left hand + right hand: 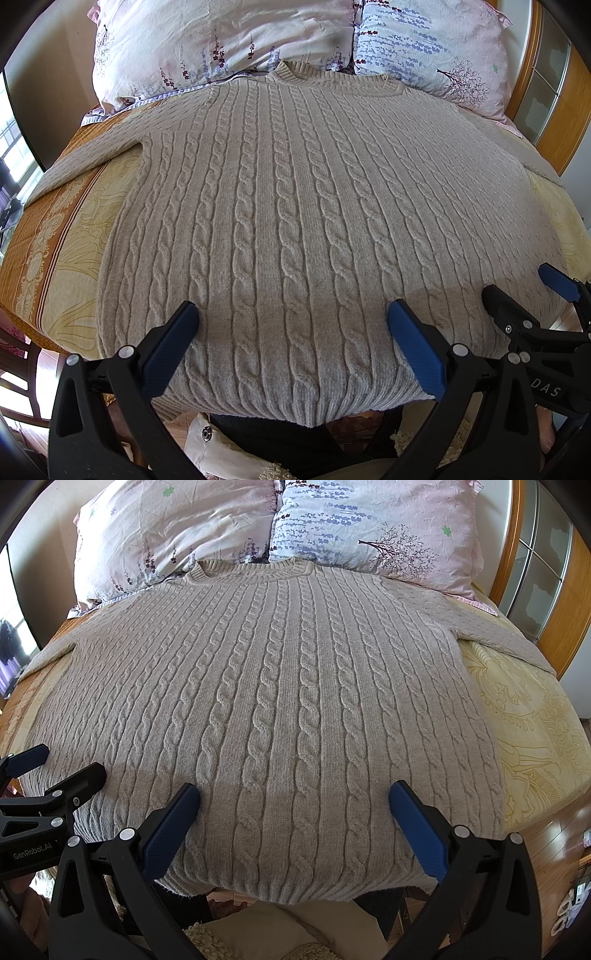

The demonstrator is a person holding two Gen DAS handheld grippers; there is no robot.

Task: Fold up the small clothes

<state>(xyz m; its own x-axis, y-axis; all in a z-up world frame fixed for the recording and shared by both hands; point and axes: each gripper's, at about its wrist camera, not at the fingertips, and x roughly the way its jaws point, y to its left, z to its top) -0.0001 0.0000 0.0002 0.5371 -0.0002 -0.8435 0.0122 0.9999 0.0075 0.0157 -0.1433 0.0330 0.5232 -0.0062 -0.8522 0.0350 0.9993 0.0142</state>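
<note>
Home bedroom, bed (535,716), floral pillows (177,528)

pillows: pink floral (177,528), blue floral (369,524) | bedspread: yellow-orange patterned (535,720) | headboard: wooden (509,535)

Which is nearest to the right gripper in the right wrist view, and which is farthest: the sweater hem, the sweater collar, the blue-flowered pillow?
From the right gripper, which is open over the sweater:
1. Sweater hem, the ribbed edge just below the fingers.
2. Sweater collar, at the far end of the garment.
3. Blue-flowered pillow, behind the collar, to the right.
</note>
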